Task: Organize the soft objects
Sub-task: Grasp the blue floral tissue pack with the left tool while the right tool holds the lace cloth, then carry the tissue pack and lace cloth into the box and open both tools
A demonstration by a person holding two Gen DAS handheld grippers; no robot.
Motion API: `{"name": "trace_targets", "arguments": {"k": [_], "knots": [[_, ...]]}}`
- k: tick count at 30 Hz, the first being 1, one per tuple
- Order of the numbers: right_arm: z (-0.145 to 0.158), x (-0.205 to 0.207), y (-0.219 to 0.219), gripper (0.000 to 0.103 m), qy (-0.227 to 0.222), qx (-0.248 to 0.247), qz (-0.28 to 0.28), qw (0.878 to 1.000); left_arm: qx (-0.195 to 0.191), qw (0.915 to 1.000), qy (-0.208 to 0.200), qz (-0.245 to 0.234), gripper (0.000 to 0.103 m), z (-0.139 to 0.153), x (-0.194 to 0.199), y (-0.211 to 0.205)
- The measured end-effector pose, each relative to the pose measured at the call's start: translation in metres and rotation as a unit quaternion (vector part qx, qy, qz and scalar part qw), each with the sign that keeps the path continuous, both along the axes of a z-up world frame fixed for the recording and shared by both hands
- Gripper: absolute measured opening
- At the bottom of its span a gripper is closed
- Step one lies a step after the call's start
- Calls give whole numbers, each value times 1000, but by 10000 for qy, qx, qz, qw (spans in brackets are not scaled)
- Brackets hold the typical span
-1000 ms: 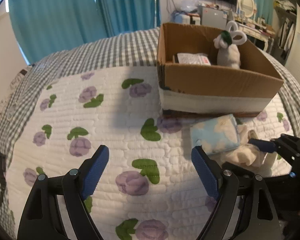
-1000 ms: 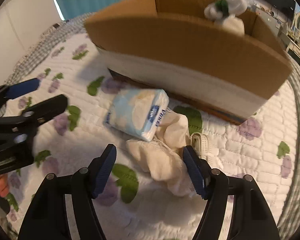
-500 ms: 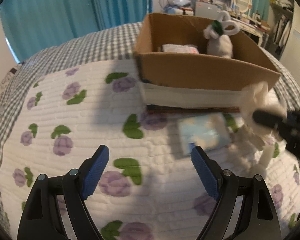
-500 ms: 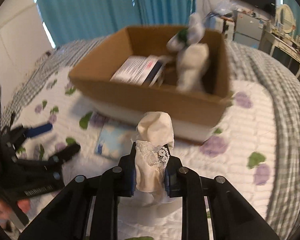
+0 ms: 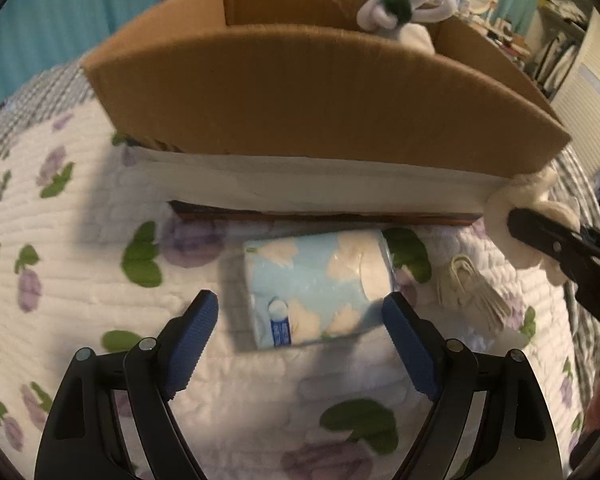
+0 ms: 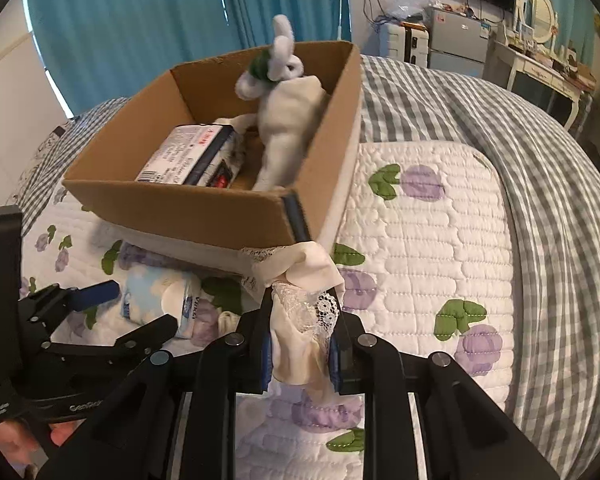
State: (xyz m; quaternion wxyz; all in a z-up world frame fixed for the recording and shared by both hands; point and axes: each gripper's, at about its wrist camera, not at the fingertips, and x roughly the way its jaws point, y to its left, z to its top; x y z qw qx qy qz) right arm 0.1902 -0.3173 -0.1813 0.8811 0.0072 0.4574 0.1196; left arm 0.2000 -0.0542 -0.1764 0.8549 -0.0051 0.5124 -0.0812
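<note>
Left hand-held gripper stood wide, blue ribbed pads either side of the tissue pack, not touching. Lay at twelve o'clock, just ahead, long axis running nine to three across the jaws; glossy blue film, cloud print, squashy block. Nearer to the left hand than the right. At two o'clock, a flat white strap bundle on the quilt. Right hand-held gripper clamped narrow on a cream lace-edged cloth, limp and creased, raised near the box corner. Beyond, at twelve, plain cardboard box with a fuzzy white plush and a printed packet inside.
</note>
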Motion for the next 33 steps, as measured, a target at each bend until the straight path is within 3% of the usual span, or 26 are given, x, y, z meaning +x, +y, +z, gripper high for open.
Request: {"name": "trace_targets", "arguments": {"k": [8,11,12,14,20,23,27,33], "knots": [[-11,3,4,20,109,17,29,9999,-155,9999,71,-24,86,-15,12,-10],[-10,1,3,20,129,61,-4,9999,20,9998,-35,-180,81,-15,7,-19],[-8,-1,3,20,122,58,-10,9999,42,9996,-67,-268,76,-13,5,-22],[-4,-3,3,20,110,31,-19,9999,-48,9989,-89,-447,48,-9,2,-24],[18,-14,7,20,-26,-59,-8,10000,-31,9975,-165,-682,24,8,-12,-21],[34,-24,9,20,-137,-83,-5,9999,-6,9972,-242,-709,18,18,-21,-16],[57,-38,12,20,-318,-104,13,9994,-103,9968,-399,-686,18,36,-37,-5],[98,-63,19,20,-622,-81,98,9980,-98,9940,-850,-675,18,87,-59,6]]}}
